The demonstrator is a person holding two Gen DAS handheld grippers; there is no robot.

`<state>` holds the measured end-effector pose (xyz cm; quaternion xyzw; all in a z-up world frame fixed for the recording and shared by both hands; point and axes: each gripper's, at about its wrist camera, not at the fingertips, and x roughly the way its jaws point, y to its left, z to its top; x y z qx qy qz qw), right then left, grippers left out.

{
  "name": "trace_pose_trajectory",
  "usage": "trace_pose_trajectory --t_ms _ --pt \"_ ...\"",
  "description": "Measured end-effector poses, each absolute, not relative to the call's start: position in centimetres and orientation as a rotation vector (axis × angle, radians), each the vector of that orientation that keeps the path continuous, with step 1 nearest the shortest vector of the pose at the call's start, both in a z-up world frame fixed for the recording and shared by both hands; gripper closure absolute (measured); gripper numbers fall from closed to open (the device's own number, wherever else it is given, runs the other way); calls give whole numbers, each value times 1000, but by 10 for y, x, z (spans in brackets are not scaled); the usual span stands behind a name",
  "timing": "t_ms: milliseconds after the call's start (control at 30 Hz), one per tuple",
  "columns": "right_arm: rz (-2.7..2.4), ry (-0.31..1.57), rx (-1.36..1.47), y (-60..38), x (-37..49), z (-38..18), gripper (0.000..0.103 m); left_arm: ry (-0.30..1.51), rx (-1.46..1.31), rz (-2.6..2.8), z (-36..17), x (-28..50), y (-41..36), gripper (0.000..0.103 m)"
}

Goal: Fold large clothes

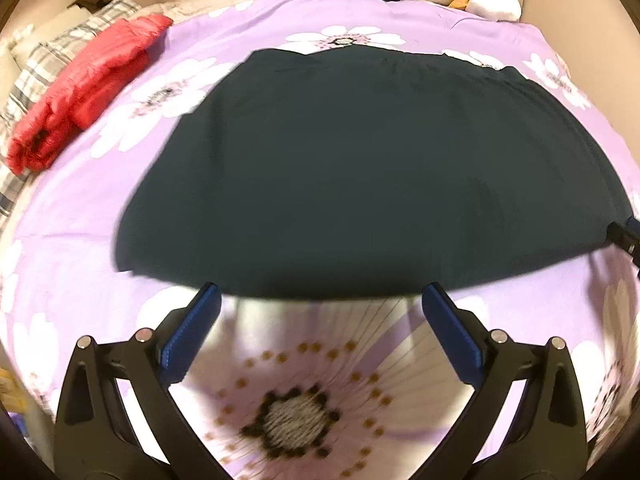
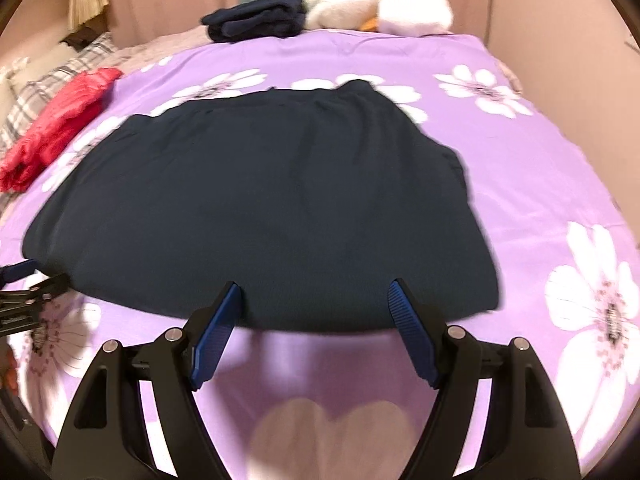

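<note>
1. dark garment (image 1: 360, 168) lies flat mid-bed on the purple floral cover (image 1: 540, 40), spread out so its near hem is reachable.
2. left gripper (image 1: 320, 296) and right gripper (image 2: 316, 288) sit at that hem, fingers wide apart, holding nothing; likely poised to pinch it.
3. red jacket (image 1: 80, 92) and folded dark pile (image 2: 256, 20) lie aside, probably finished.
</note>
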<state>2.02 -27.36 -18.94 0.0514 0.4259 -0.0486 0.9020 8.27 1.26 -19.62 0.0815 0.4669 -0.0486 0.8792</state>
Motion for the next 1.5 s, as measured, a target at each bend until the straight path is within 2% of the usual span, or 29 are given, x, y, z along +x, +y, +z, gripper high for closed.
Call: trace_pose_trajectory --t_ms 167,333,467,900,1267,1500 --pt "-120 906 111 -280 8 -177 25 941 245 -89 -169 62 13 2" --pt "-63 905 127 -269 -1 -148 9 892 226 -91 -128 41 10 2" --pt "-27 869 129 -259 -7 -120 1 855 154 -112 -94 29 13 2" --pt "-62 746 69 -233 -22 -38 1 755 61 -95 -12 4 12 2" --pt "-71 676 44 -221 -35 7 1 718 68 -75 30 -7 5 2" --pt "-79 662 36 -215 -44 28 1 714 76 -54 36 -8 4 2"
